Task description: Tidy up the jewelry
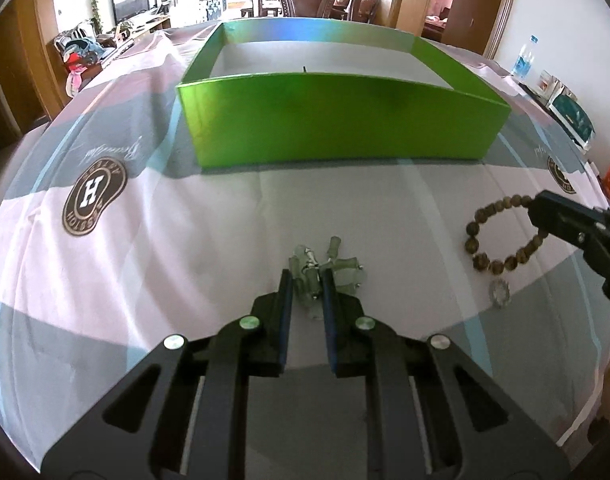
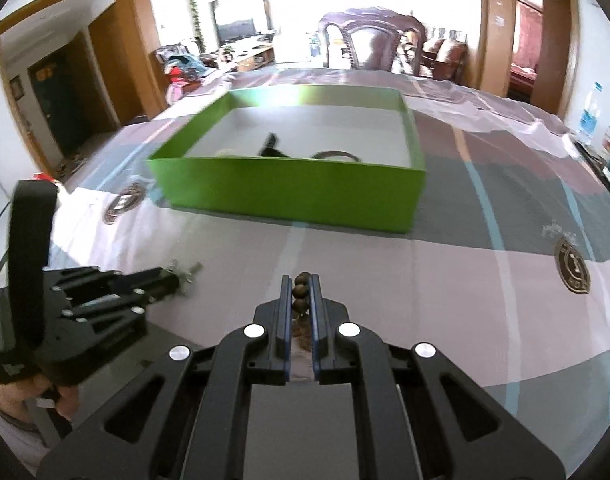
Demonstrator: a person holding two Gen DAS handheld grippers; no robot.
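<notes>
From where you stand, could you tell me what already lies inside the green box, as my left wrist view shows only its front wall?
Observer: A dark ring-shaped bangle lies on the green box's white floor.
Operator: Anything else inside?
Observer: A black object left of it; I cannot tell what.
Operator: Does the right gripper truly hold the bead bracelet?
Observer: Yes, it is shut on it, with beads showing between its pads.
</notes>
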